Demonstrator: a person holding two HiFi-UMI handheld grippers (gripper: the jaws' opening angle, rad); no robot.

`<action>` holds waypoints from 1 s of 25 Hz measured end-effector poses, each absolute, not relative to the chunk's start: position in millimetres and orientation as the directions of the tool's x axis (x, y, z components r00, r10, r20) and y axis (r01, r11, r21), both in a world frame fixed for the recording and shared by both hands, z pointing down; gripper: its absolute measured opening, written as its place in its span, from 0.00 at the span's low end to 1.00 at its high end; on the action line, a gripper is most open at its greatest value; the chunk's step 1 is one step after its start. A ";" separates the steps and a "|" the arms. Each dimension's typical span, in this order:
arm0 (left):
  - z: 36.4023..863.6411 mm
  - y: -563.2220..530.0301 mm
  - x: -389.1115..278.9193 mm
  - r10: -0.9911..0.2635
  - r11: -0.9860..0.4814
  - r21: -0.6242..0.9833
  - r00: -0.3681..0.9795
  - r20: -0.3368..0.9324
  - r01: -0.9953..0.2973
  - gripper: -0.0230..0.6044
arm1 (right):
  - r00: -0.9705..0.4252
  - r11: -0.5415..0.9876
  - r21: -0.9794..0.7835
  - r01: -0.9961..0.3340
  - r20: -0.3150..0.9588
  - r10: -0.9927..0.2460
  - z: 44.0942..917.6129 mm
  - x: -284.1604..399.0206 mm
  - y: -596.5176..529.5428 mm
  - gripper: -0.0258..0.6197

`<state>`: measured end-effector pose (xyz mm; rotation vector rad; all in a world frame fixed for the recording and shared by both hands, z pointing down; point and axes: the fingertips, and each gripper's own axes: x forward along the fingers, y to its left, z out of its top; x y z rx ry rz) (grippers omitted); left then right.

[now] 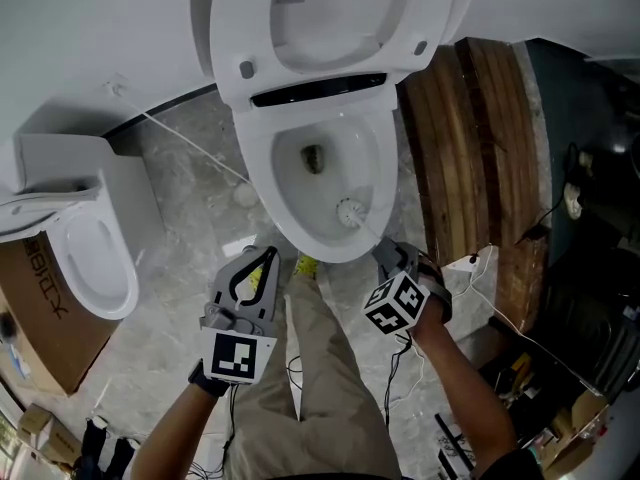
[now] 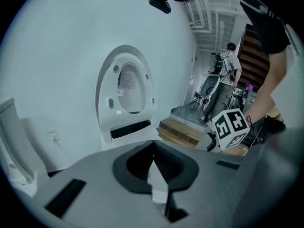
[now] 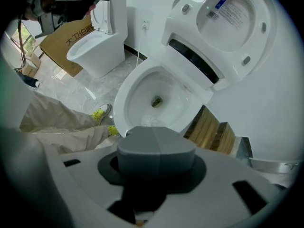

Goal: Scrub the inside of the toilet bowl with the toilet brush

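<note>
The white toilet bowl [image 1: 300, 183] stands with its lid and seat [image 1: 330, 18] raised. A white toilet brush [image 1: 350, 211] rests with its round head against the bowl's inner near-right wall. Its handle runs back into my right gripper [image 1: 386, 252], which is shut on it just over the front rim. In the right gripper view the closed jaws [image 3: 156, 146] hide the handle, and only the bristles [image 3: 147, 121] show above them. My left gripper [image 1: 267, 257] hangs below the rim to the left, shut on nothing. The left gripper view looks over its closed tips [image 2: 154, 146] toward the raised lid [image 2: 126, 91].
A second toilet [image 1: 90, 258] and a cardboard box [image 1: 40, 318] stand at the left. Wooden steps [image 1: 480, 168] run along the right of the bowl, with cables [image 1: 500, 308] on the floor beside them. The person's legs [image 1: 320, 378] stand right before the bowl.
</note>
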<state>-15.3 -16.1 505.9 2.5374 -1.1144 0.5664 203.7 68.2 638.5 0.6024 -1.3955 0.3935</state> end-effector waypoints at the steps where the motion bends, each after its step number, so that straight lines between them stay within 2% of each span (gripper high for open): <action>1: 505.7 -16.8 -15.9 -0.629 -0.647 0.124 0.619 0.470 -0.752 0.05 | 0.148 0.792 0.160 -0.590 0.985 -0.088 638.1 201.0 70.0 0.28; 12: 508.6 -12.7 -22.3 -0.626 -0.649 0.120 0.618 0.475 -0.751 0.05 | 0.109 0.815 0.109 -0.570 0.992 -0.056 636.7 168.8 88.2 0.28; 25: 513.6 -9.0 -26.7 -0.626 -0.634 0.134 0.607 0.489 -0.762 0.05 | 0.028 0.855 0.084 -0.512 0.996 -0.082 635.8 121.3 75.0 0.27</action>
